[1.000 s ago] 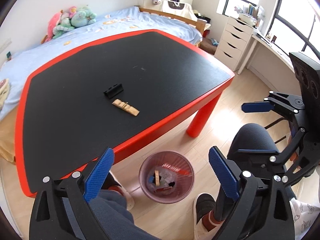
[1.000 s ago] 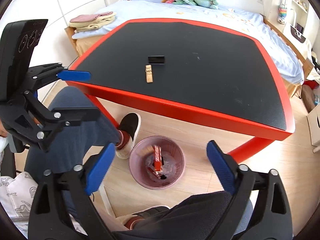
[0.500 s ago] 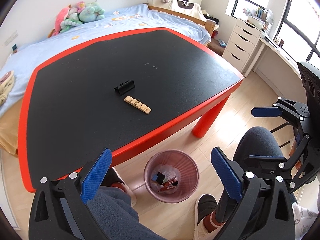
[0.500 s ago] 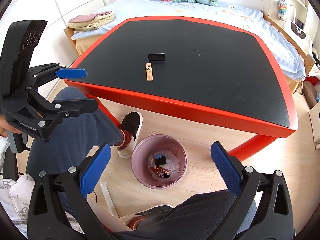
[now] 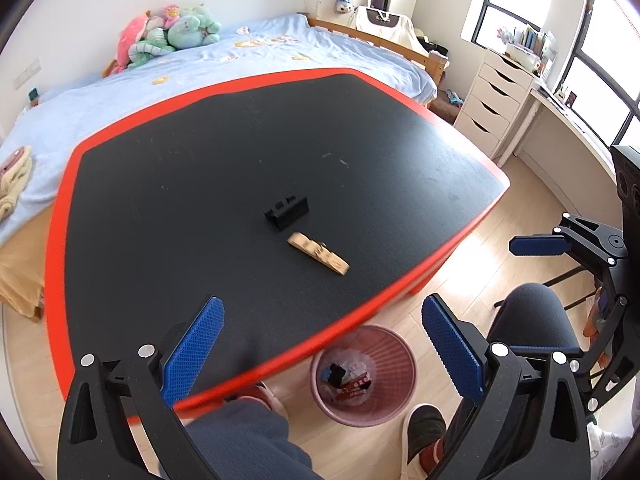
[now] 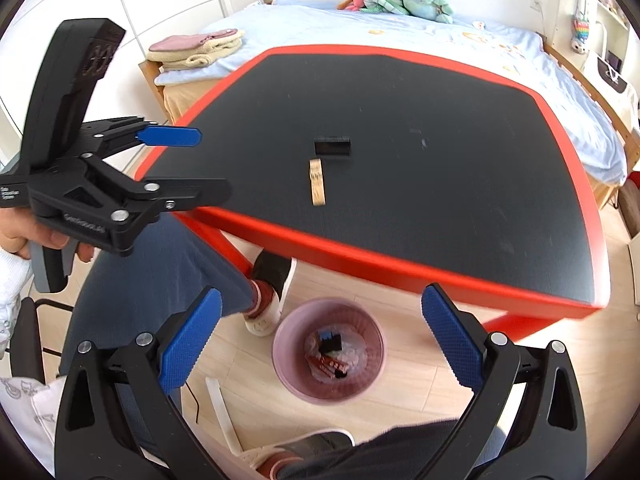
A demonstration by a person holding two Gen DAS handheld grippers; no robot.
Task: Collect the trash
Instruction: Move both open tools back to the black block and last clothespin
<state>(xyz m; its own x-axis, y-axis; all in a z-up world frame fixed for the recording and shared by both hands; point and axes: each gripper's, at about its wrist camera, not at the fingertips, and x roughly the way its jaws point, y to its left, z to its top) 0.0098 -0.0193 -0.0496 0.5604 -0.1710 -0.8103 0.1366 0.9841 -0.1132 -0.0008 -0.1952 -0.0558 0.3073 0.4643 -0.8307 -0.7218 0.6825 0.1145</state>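
Note:
A black-topped table (image 5: pixel 200 200) with a red rim carries a small black clip-like piece (image 5: pixel 287 208) and, just in front of it, a pale wooden strip (image 5: pixel 318 253). The right wrist view shows the same black piece (image 6: pixel 332 146) and strip (image 6: pixel 317 182). On the floor by the table's near edge stands a pink bin (image 5: pixel 394 350) holding black and red scraps. My left gripper (image 5: pixel 320 316) hangs open over the table's near edge, with nothing between its blue pads. My right gripper (image 6: pixel 322 312) is open and empty above the bin (image 6: pixel 292 344).
A person's knees and shoes (image 6: pixel 272 276) sit beside the bin. Behind the table lies a bed (image 5: pixel 120 92) with plush toys (image 5: pixel 168 34). White drawers (image 5: pixel 492 100) stand at the right, folded blankets (image 6: pixel 196 48) at the left.
A piece that stood upright in the bin a second ago now lies flat among the scraps. Both grippers have shifted toward the table, which looks larger. The right jaws widened slightly.

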